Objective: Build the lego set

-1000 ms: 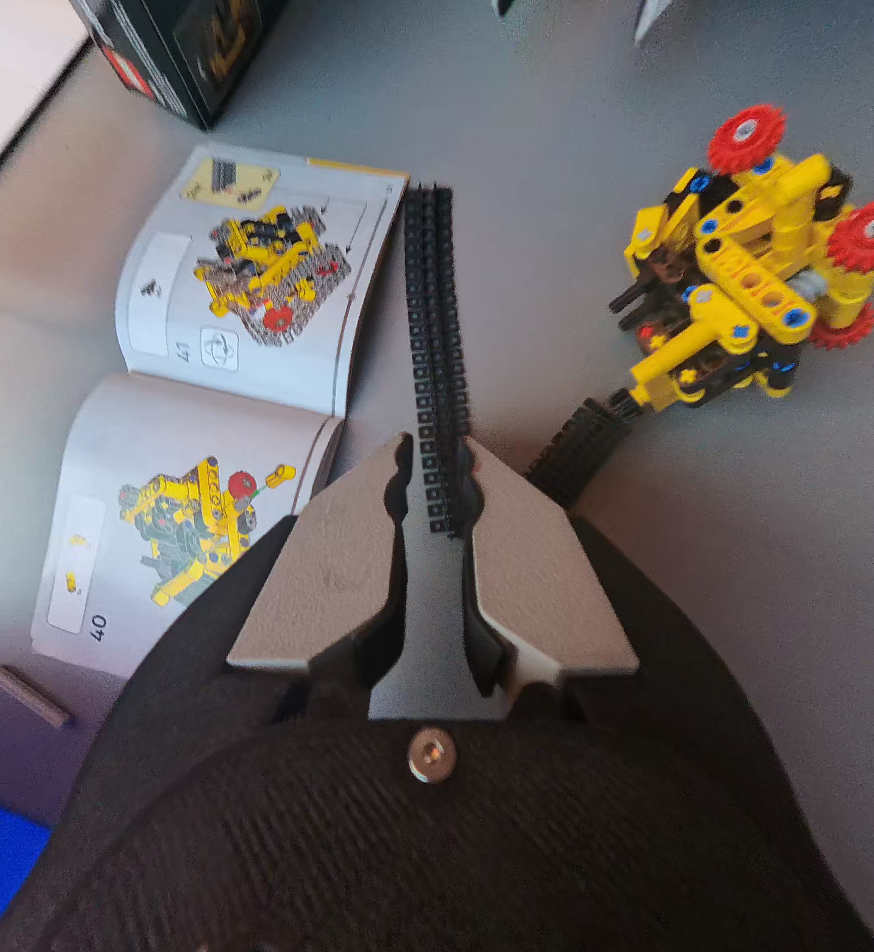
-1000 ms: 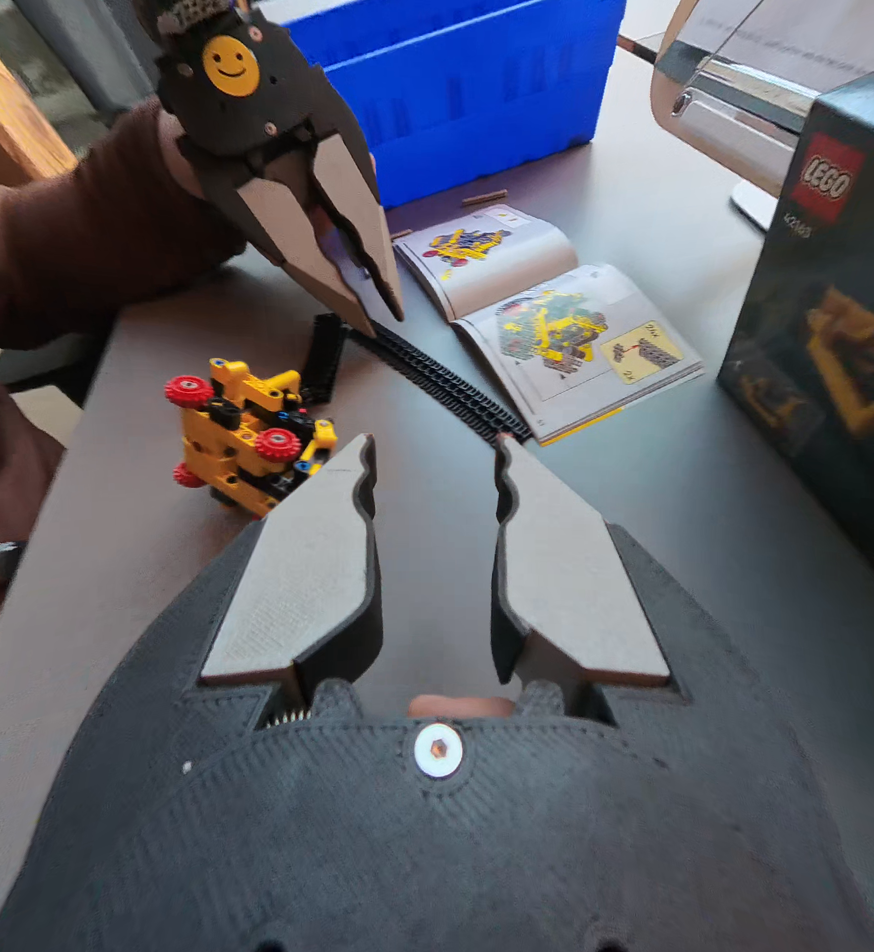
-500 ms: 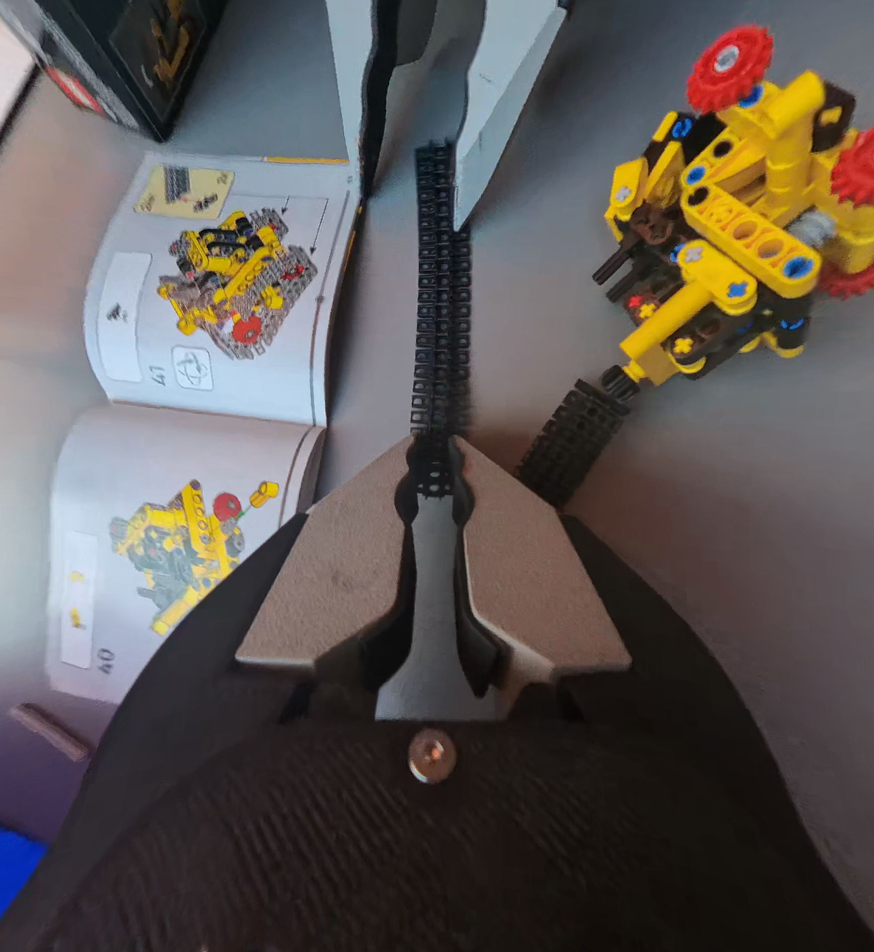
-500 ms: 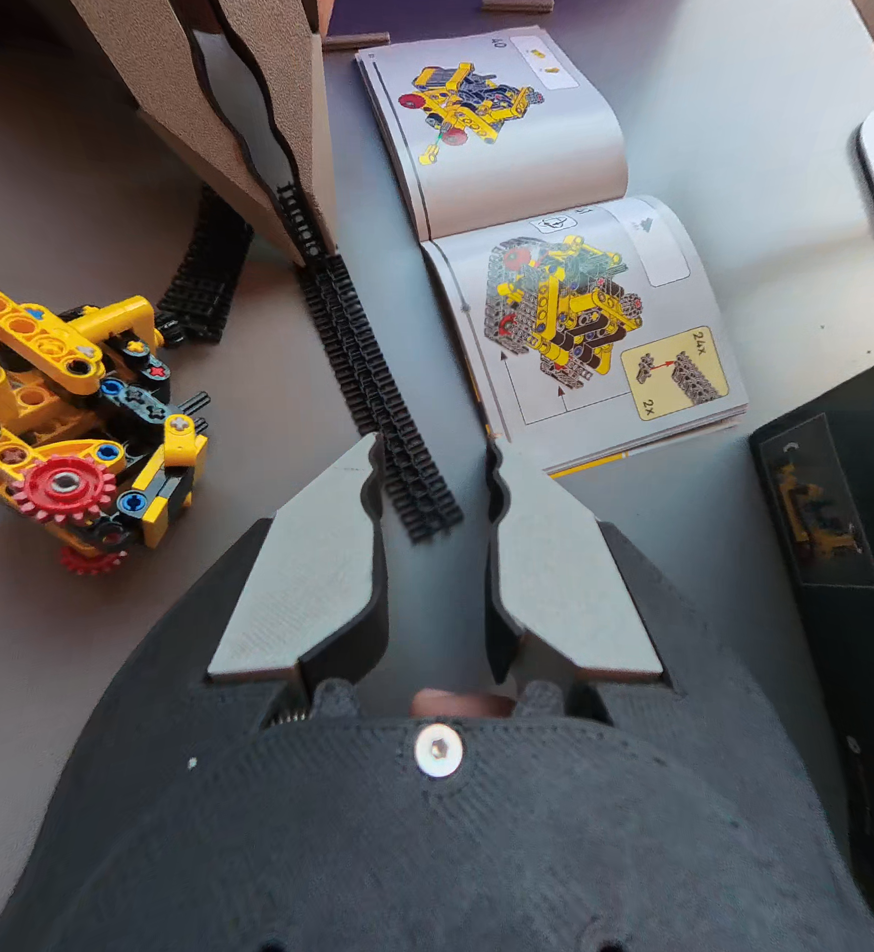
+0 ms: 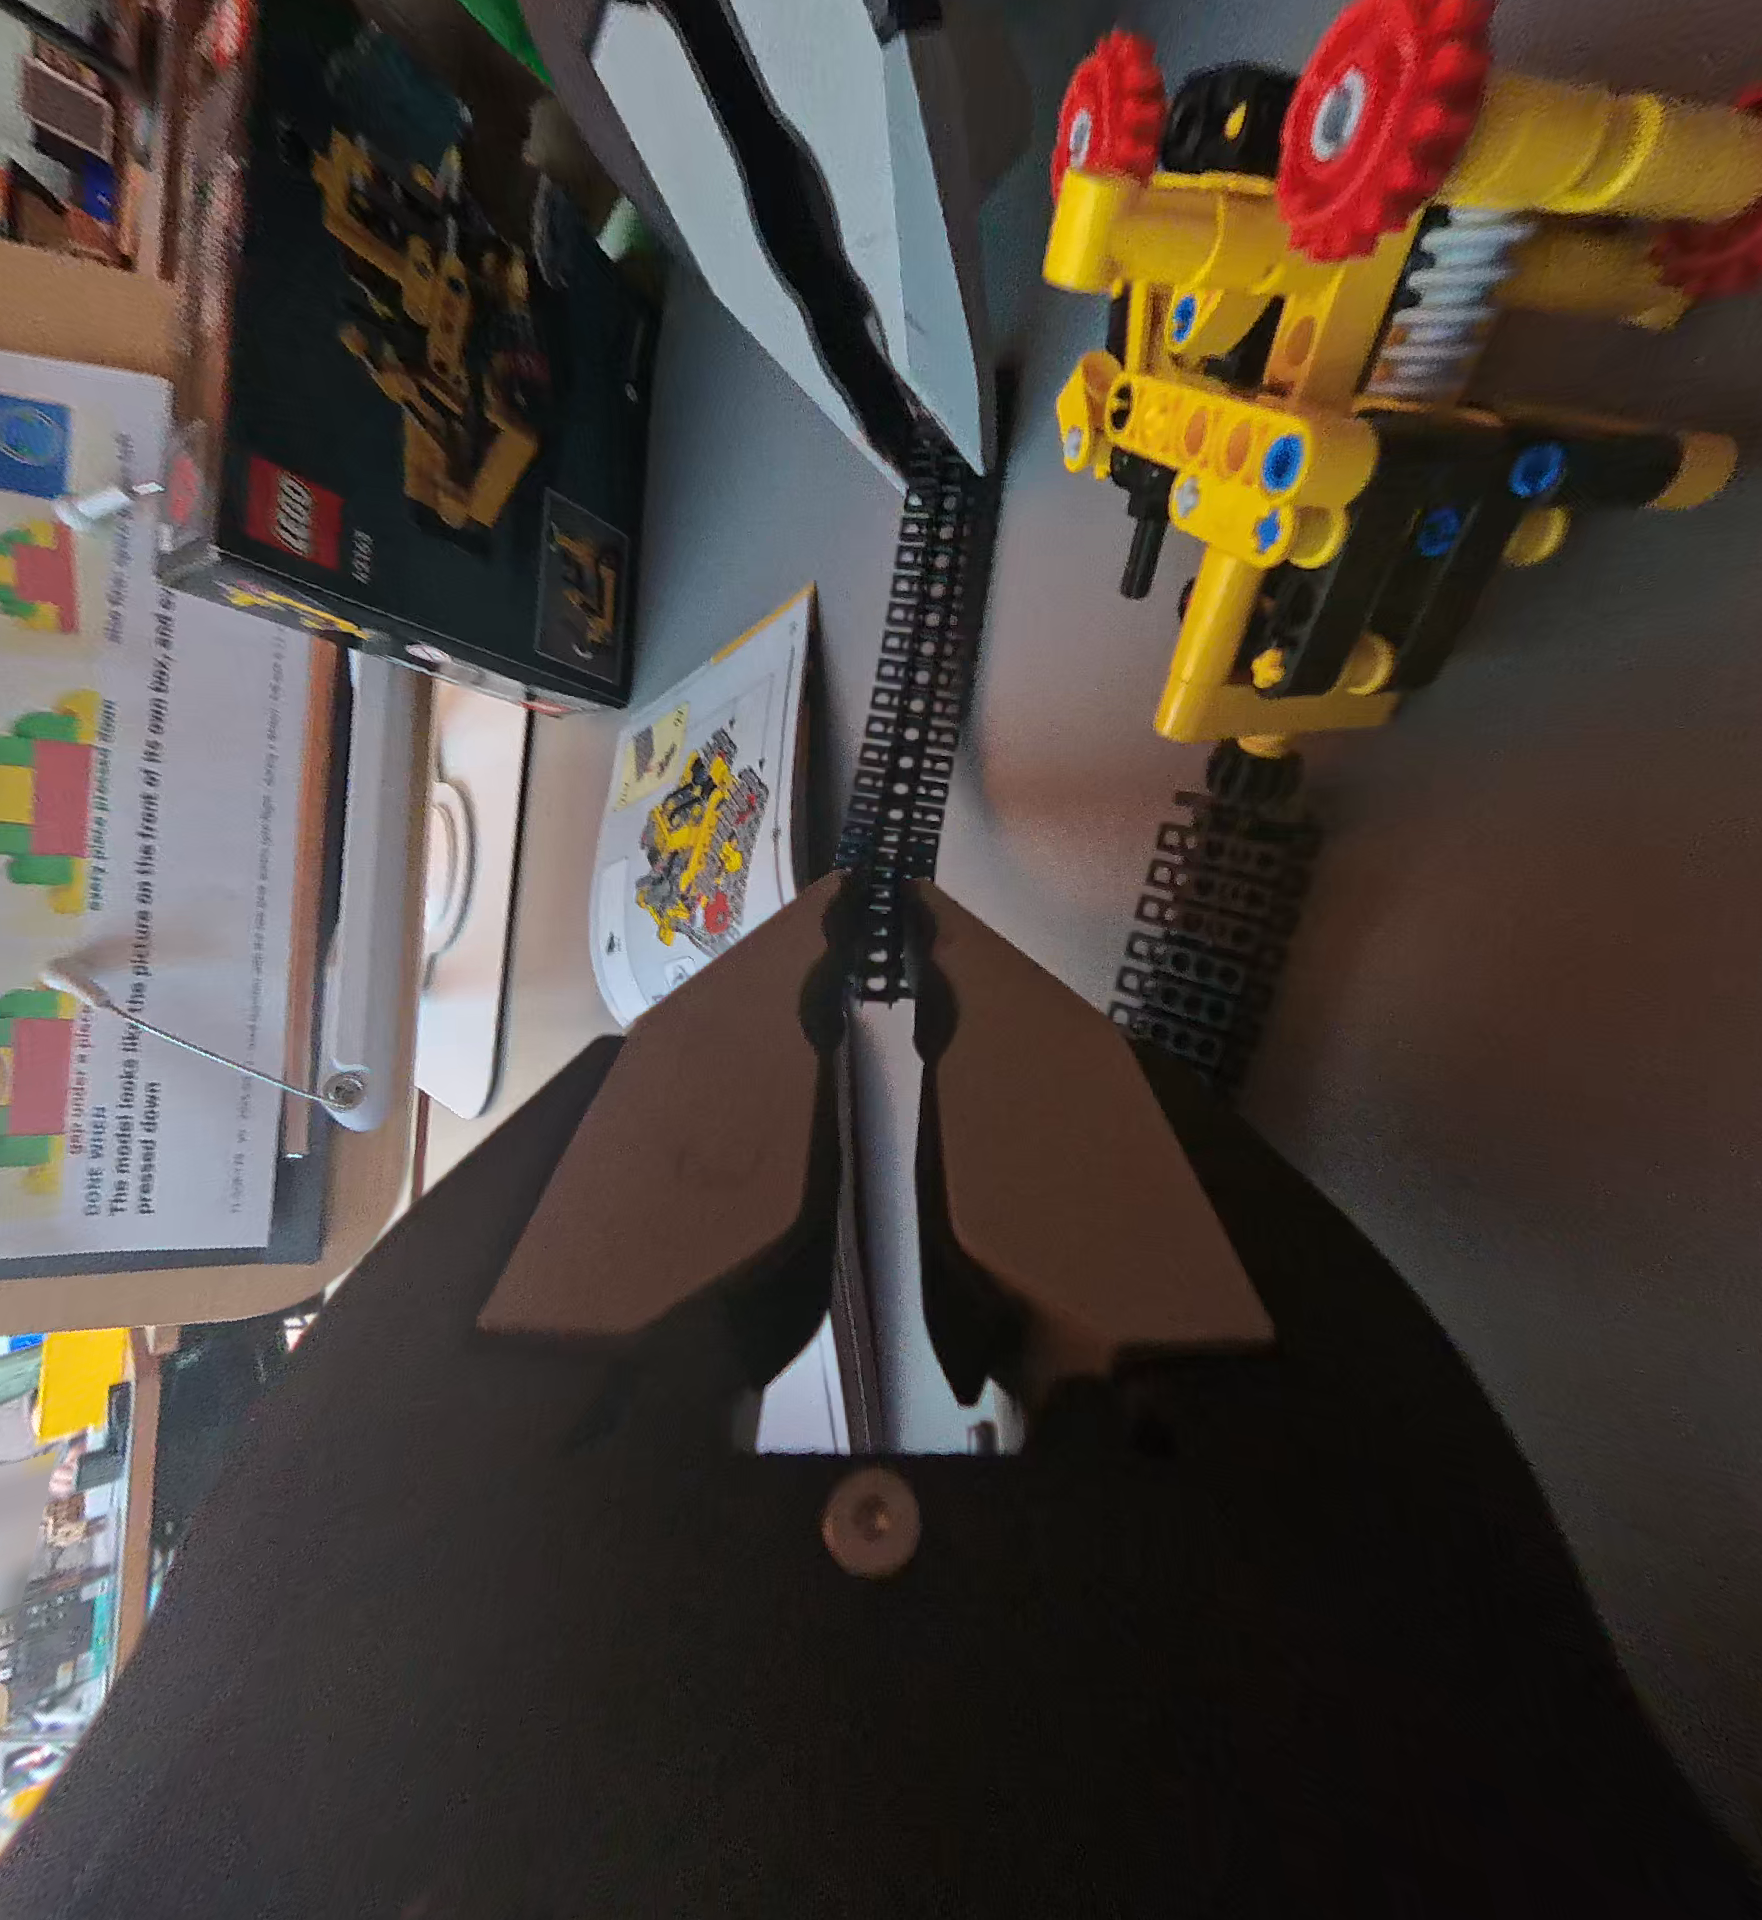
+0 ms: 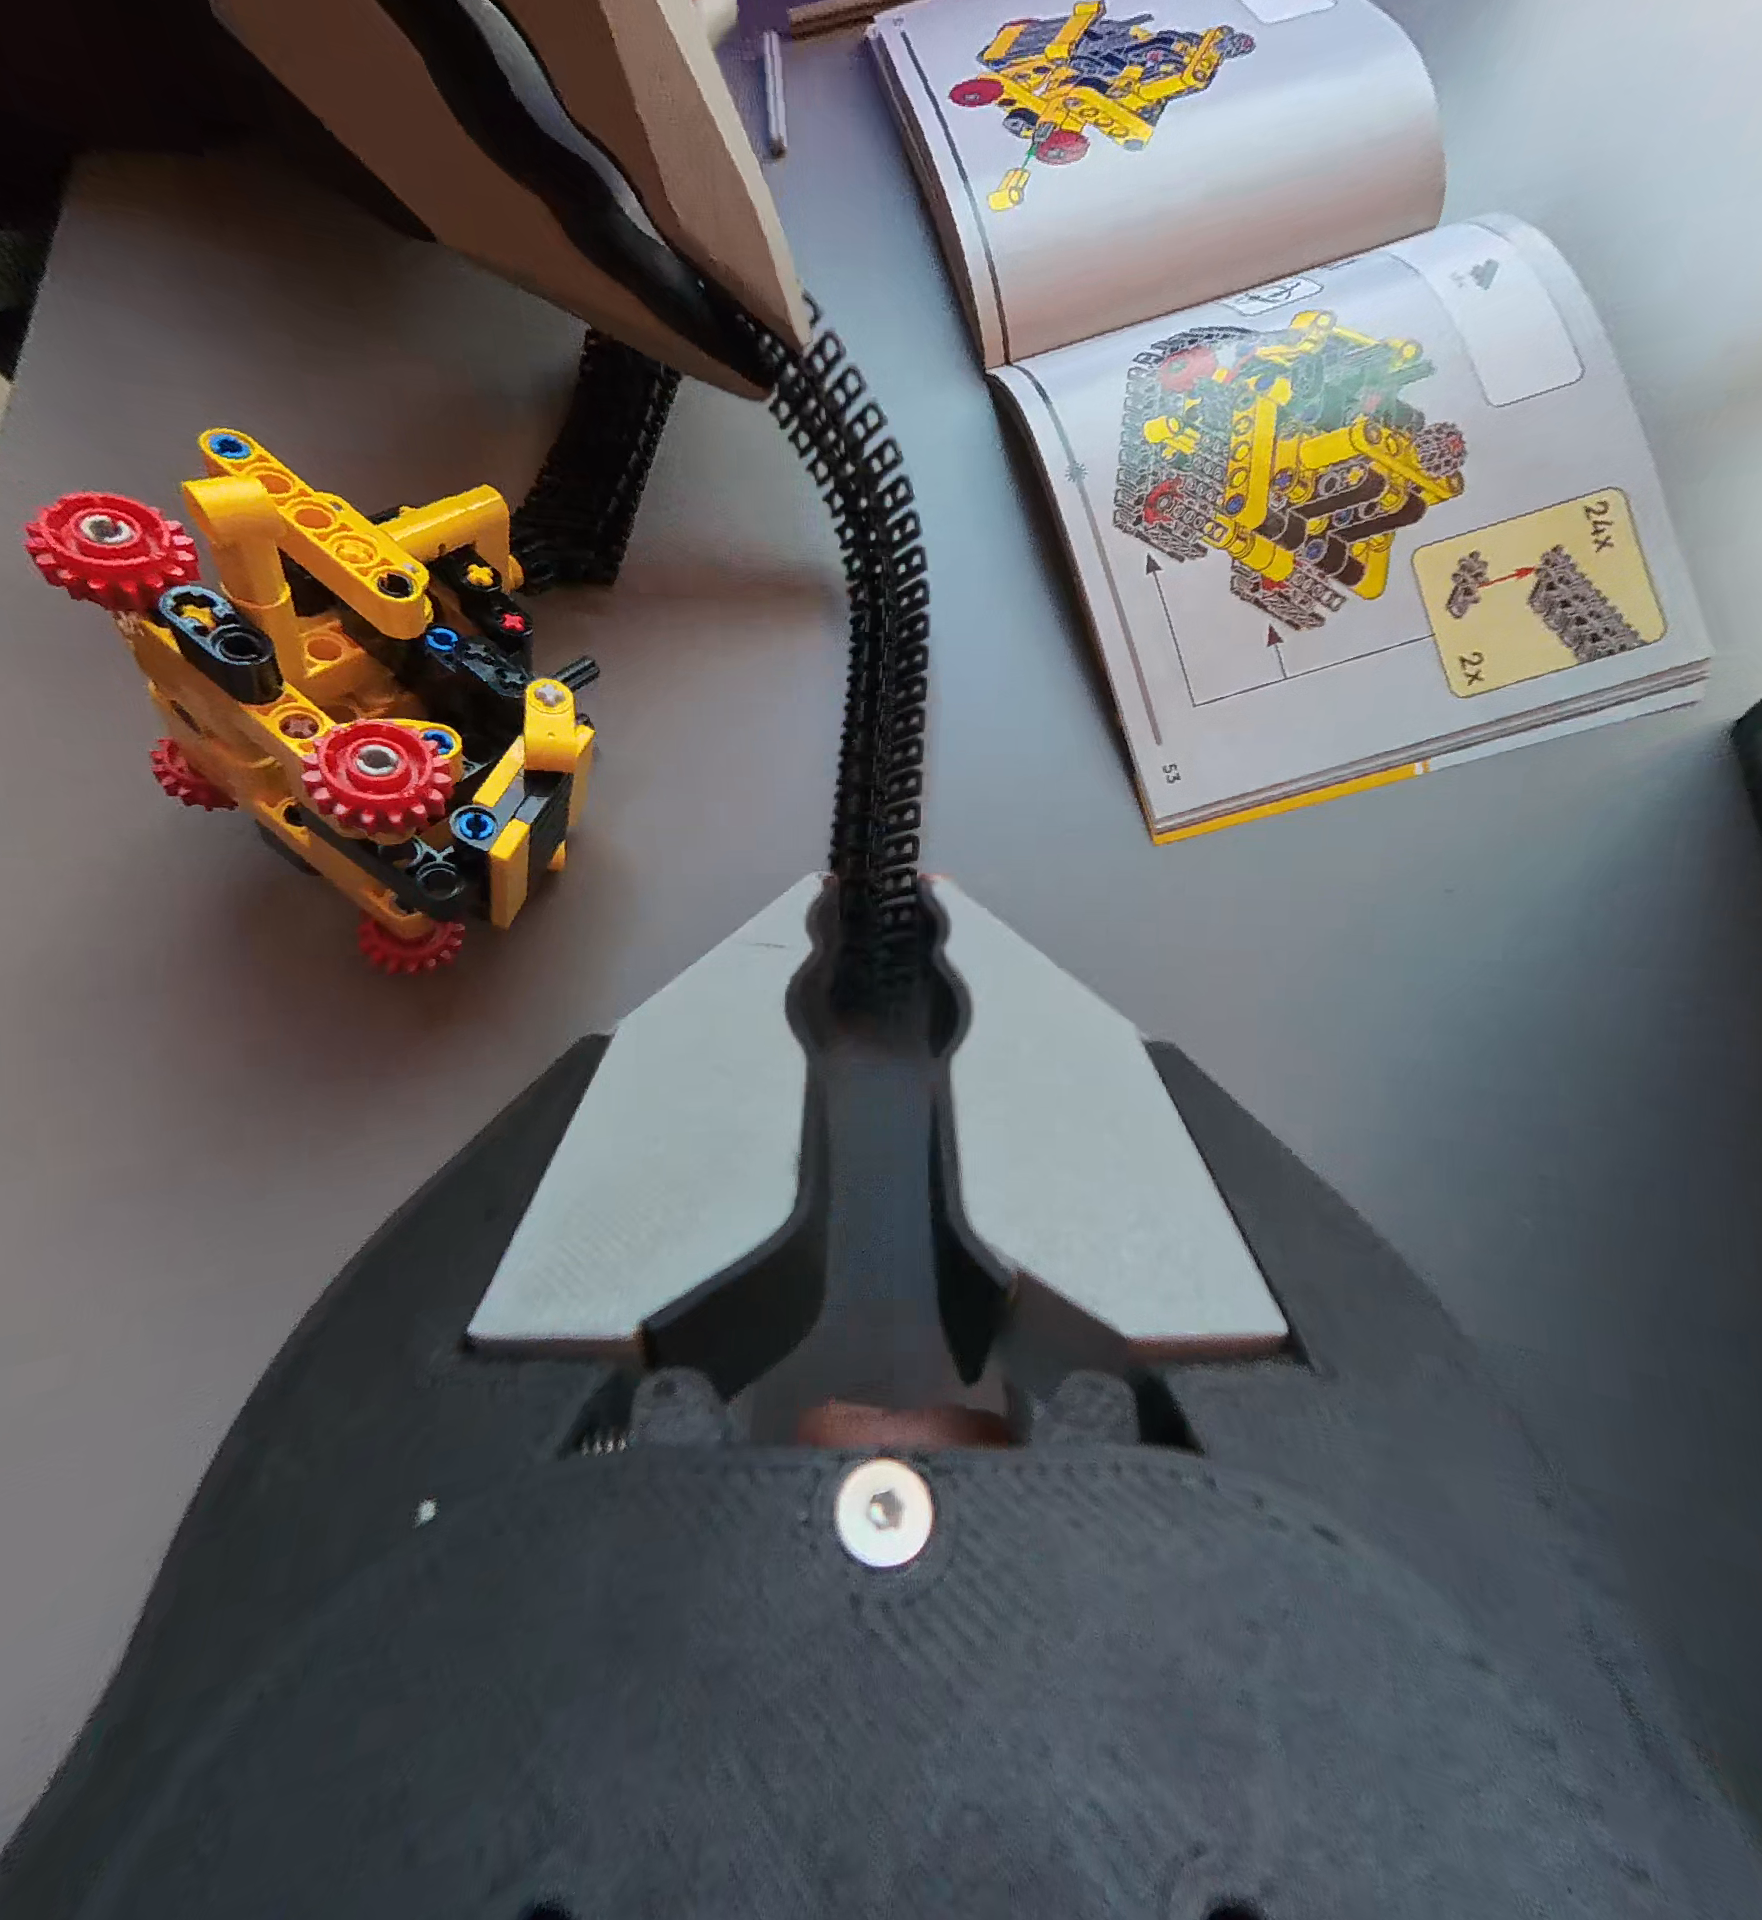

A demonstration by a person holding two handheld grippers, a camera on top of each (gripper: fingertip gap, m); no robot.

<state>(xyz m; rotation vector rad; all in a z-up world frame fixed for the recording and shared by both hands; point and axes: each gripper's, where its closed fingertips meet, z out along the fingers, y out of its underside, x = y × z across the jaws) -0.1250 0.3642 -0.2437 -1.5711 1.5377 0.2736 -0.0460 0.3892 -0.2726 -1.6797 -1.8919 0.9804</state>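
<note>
My left gripper (image 5: 877,935) and right gripper (image 6: 872,925) each clamp one end of the black track (image 6: 887,623); its clamped tips are hidden between the fingers. The yellow model (image 6: 337,675) sits left of my right gripper.

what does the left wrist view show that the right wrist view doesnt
Only the left wrist view: the front of the black set box, a white illustrated sheet on a stand, and the shut left gripper close up.

Only the right wrist view: both pages of the open instruction booklet, the long black track strip hanging in a curve, and the shut right gripper close up.

Both: each gripper clamping one end of the strip, the yellow model with red gears, and a second, short black track piece on the grey table.
</note>
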